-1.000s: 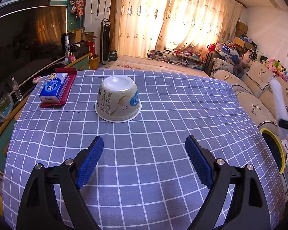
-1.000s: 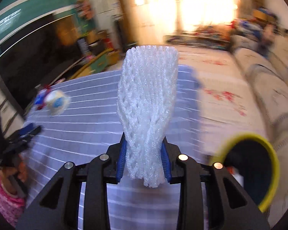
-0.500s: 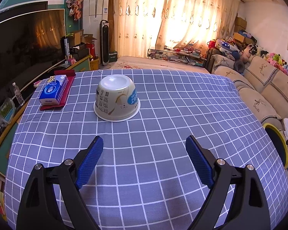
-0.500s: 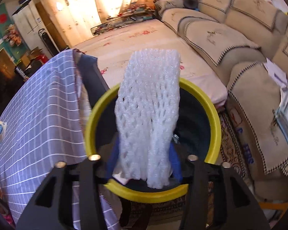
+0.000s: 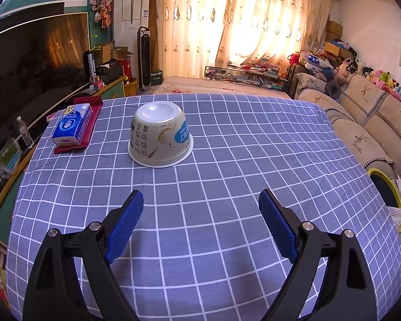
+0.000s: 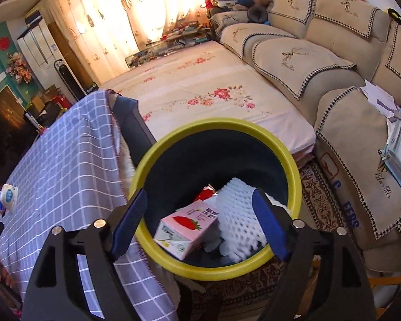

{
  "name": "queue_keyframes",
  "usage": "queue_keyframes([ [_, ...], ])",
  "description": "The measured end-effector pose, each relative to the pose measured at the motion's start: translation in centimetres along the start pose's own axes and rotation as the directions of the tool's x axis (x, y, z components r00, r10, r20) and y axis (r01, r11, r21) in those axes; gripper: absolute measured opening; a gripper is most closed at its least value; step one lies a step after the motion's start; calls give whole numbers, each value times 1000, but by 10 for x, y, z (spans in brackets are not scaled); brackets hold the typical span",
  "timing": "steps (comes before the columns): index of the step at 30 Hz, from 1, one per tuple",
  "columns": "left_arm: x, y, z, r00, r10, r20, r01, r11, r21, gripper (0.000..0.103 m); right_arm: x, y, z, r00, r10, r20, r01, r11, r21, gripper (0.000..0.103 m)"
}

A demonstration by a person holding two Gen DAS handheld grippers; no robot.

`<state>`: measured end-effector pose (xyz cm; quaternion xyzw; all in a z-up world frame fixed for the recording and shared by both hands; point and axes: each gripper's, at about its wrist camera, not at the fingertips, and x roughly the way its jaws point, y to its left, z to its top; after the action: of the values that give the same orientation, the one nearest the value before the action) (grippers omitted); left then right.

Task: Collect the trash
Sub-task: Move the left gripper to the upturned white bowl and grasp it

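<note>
My right gripper (image 6: 200,220) is open and empty, held over the yellow-rimmed trash bin (image 6: 294,160) beside the table. A white foam net sleeve (image 6: 238,222) lies inside the bin next to a pink strawberry milk carton (image 6: 187,226). My left gripper (image 5: 200,223) is open and empty above the checked tablecloth (image 5: 254,144). An upside-down cream paper bowl (image 5: 160,133) stands on the cloth ahead of it, a little to the left. The bin's rim also shows in the left wrist view (image 5: 377,172) at the table's right edge.
A blue tissue pack (image 5: 72,124) lies on a red cloth (image 5: 93,112) at the table's far left. A beige sofa (image 6: 334,61) stands right of the bin. A floral mat (image 6: 200,93) covers the floor beyond. A TV (image 5: 34,53) stands left.
My right gripper carried the foam net from over the table to the bin, opened and let it go; the net now lies inside. My left gripper has stayed open over the table.
</note>
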<state>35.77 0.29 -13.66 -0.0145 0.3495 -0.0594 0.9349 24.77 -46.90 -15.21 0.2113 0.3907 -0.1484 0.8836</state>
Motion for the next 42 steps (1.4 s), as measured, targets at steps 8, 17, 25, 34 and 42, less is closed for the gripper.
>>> queue_keyframes([
  [8, 8, 11, 6, 999, 24, -40, -26, 998, -53, 87, -12, 8, -6, 996, 82, 31, -83, 997, 3, 79],
  [17, 29, 25, 51, 996, 43, -78, -48, 997, -62, 87, -17, 5, -8, 991, 123, 44, -123, 992, 5, 82],
  [25, 79, 47, 81, 990, 43, -138, -57, 993, -105, 87, -19, 2, -12, 991, 128, 33, -128, 992, 3, 82],
  [34, 118, 46, 87, 979, 98, -181, -109, 993, -53, 86, -20, -3, -15, 993, 118, 25, -118, 993, 12, 84],
  [42, 132, 40, 94, 976, 130, -174, -133, 991, -7, 82, -8, 5, -19, 991, 132, -7, -132, 991, 1, 84],
])
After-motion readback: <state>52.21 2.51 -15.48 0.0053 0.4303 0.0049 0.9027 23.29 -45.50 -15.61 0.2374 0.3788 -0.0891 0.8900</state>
